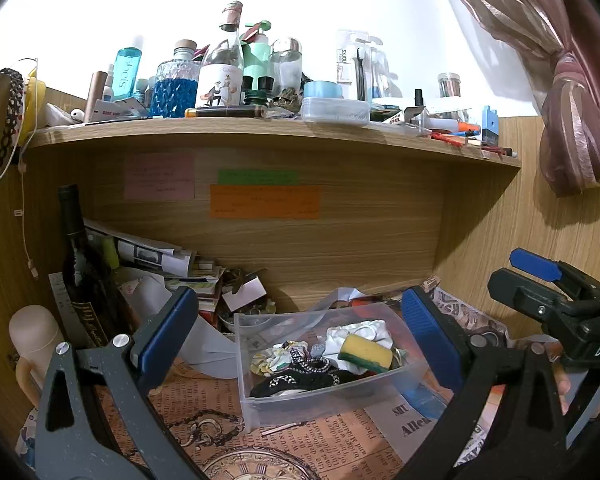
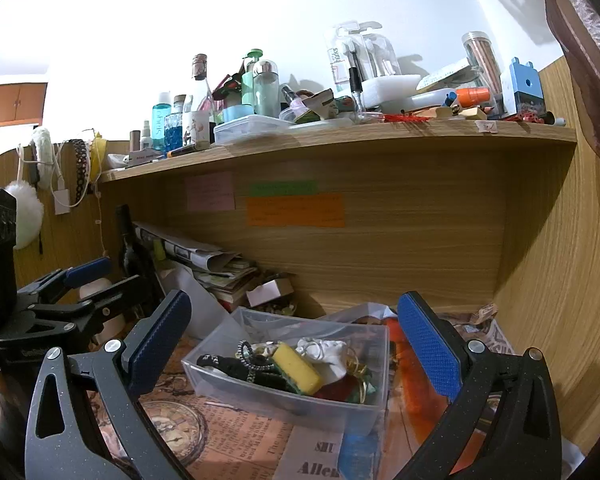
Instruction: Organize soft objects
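A clear plastic bin [image 1: 260,400] [image 2: 228,384] stands on the newspaper-print desk mat. In it lie a yellow-and-green sponge [image 1: 366,354] [image 2: 298,368], a white cloth [image 1: 360,332] [image 2: 328,350], black patterned fabric [image 1: 300,380] [image 2: 240,368] and scrunchies. My left gripper [image 1: 300,336] is open and empty, its fingers either side of the bin, above and in front of it. My right gripper [image 2: 296,340] is open and empty, likewise framing the bin. The right gripper shows at the right of the left wrist view [image 1: 548,292]; the left one at the left of the right wrist view [image 2: 80,284].
A wooden shelf [image 1: 260,132] [image 2: 340,136] crowded with bottles and jars overhangs the desk. A dark wine bottle [image 1: 80,256], stacked papers [image 1: 160,256] and a beige mug [image 1: 32,344] stand left. An orange item [image 2: 416,384] lies right of the bin. A curtain [image 1: 560,80] hangs right.
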### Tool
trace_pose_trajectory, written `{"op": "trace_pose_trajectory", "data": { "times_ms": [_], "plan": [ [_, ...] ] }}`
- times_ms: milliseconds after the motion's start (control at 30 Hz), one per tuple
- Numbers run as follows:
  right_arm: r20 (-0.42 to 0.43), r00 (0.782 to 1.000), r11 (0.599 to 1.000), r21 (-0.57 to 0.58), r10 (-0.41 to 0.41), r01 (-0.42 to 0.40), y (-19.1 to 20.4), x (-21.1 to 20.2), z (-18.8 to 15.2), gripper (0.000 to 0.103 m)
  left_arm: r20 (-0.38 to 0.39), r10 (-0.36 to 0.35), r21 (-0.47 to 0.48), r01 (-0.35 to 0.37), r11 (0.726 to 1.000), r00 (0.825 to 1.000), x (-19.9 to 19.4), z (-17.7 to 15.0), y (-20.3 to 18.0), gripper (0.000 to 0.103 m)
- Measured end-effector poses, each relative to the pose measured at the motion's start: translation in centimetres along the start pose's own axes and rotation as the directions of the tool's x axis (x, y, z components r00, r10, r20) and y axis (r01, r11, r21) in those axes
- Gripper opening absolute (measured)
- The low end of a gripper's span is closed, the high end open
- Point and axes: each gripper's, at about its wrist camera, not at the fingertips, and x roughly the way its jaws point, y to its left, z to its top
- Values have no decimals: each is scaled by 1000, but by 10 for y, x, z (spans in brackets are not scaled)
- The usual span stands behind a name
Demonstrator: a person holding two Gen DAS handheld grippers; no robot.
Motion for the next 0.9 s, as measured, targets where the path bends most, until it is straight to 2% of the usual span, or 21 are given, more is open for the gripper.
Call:
{"op": "trace_pose_trajectory", "data": {
  "times_ms": [400,900],
  "plan": [
    [0,1000,1000,0,2,-2,0,0,0,103,-4,4,0,-4,1000,1000,0,0,-3,103],
    [-1,1000,1000,-1,4,-4,-1,0,0,103,-14,-34,1,34,999,999,2,0,1,103]
  ]
}}
